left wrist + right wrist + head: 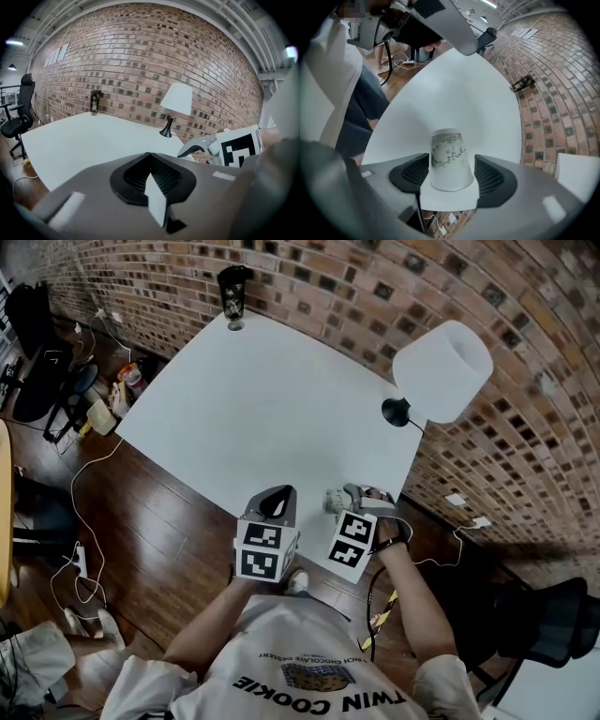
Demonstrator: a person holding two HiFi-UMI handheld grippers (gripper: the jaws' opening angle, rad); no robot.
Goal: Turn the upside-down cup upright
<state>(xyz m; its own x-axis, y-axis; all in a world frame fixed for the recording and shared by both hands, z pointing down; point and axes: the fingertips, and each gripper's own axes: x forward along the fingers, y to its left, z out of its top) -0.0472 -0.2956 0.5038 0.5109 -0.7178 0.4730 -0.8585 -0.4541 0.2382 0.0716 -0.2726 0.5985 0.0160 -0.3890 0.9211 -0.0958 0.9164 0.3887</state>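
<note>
A pale cup (450,161) printed with green bamboo leaves sits between the black pads (494,176) of my right gripper (451,174), which is shut on it. Its closed base points away from the camera and its wide rim faces the gripper body. In the head view the cup (334,502) and right gripper (349,500) are at the near edge of the white table (262,399). My left gripper (275,502) hovers just to their left, shut with nothing in it; its pads (140,173) meet.
A white-shaded lamp (441,371) with a black base (397,412) stands at the table's right edge by the brick wall. A dark tall vessel (233,292) stands at the far corner. Black office chairs (37,343) and cables lie on the wooden floor at the left.
</note>
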